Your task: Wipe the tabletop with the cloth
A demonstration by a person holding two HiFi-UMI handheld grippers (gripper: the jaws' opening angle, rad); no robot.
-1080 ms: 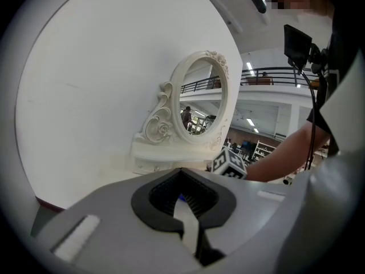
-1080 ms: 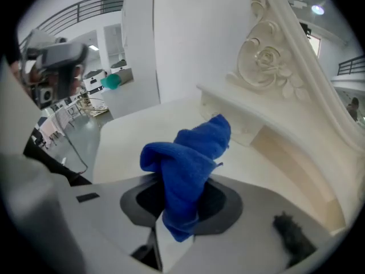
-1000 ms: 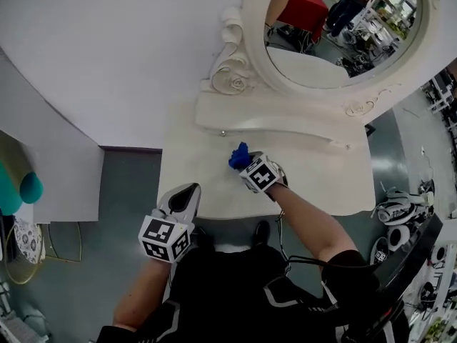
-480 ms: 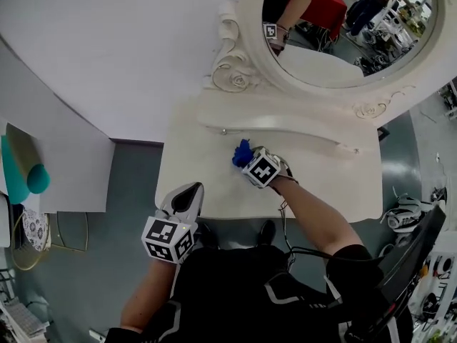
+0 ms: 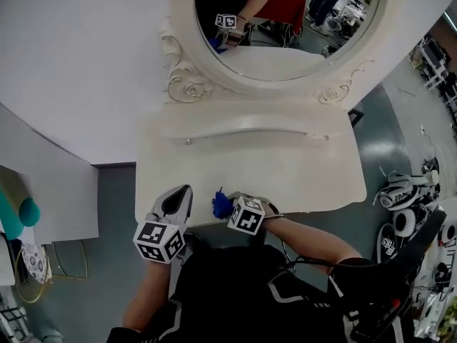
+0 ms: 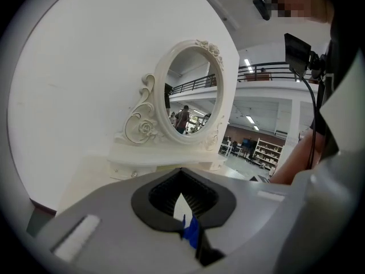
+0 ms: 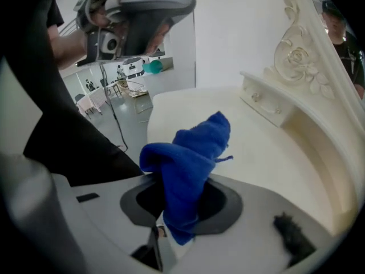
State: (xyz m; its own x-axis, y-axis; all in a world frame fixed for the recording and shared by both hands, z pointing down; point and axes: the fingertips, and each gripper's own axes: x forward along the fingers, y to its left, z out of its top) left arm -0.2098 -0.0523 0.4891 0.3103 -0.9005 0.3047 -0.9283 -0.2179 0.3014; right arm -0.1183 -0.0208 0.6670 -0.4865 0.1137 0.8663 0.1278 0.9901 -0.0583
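The blue cloth point(image 5: 221, 204) is bunched up at the front edge of the cream tabletop point(image 5: 285, 166), left of the middle. My right gripper point(image 5: 233, 209) is shut on it. In the right gripper view the cloth point(image 7: 191, 153) sticks up out of the right gripper point(image 7: 181, 205), with the tabletop point(image 7: 256, 147) beyond it. My left gripper point(image 5: 177, 200) hovers at the table's front left corner, about a hand's width left of the cloth, its jaws together and nothing held. The left gripper point(image 6: 182, 197) points across the tabletop point(image 6: 85, 178) toward the mirror.
An oval mirror point(image 5: 285, 20) in a carved frame stands at the back, above a raised shelf point(image 5: 250, 131) with small drawer knobs. A white wall is behind it. A teal object point(image 5: 21, 209) and a wire stand point(image 5: 43, 263) are on the floor at left, and gear point(image 5: 400, 199) at right.
My right gripper has pulled the blue cloth from near the raised shelf back to the table's front edge. The left gripper has stayed at the front left corner.
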